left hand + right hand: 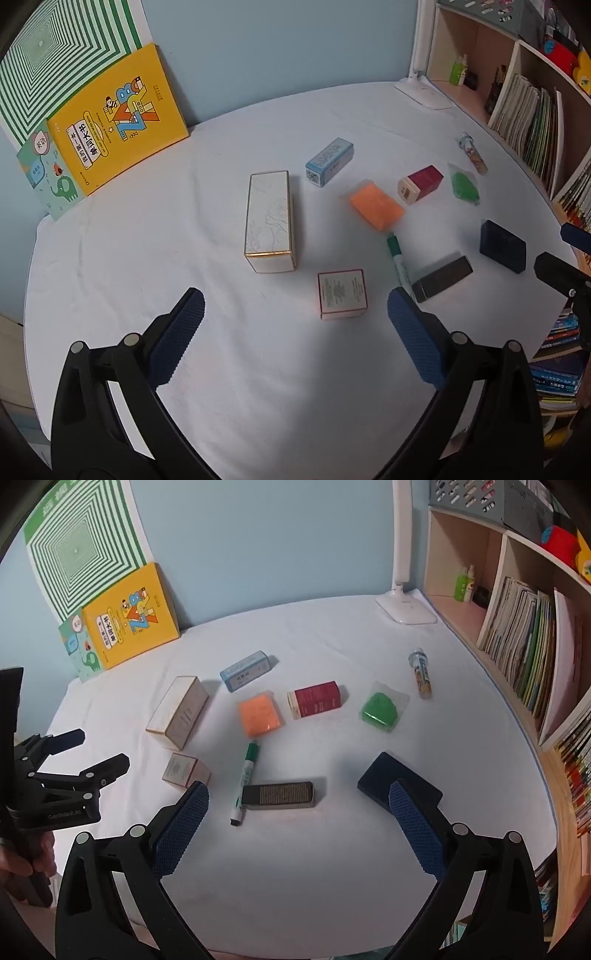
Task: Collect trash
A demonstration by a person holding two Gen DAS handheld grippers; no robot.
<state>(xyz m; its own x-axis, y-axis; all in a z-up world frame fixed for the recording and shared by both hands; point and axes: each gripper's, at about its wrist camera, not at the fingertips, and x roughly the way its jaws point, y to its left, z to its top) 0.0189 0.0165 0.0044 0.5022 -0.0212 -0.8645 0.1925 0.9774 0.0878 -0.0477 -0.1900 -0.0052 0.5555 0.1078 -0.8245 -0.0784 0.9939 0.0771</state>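
Several small items lie on the white table [147, 295]: a tall white box [269, 221] [179, 710], a small pink-edged box [341, 293] [184, 770], a blue box [330, 161] [245, 671], an orange packet [376, 204] [260, 714], a red box [421, 183] [314, 699], a green packet [464, 184] [380, 707], a green marker [399, 264] [245, 781], a dark grey box [441, 278] [280, 794], a navy box [502, 245] [376, 777] and a small tube [472, 152] [422, 674]. My left gripper [295, 325] [99, 749] is open and empty. My right gripper [299, 825] is open and empty.
Books [118, 118] [129, 620] lean on the blue wall at the back left. A white lamp base [424, 94] [406, 609] stands at the back right. A bookshelf [528, 110] [517, 646] lines the table's right side.
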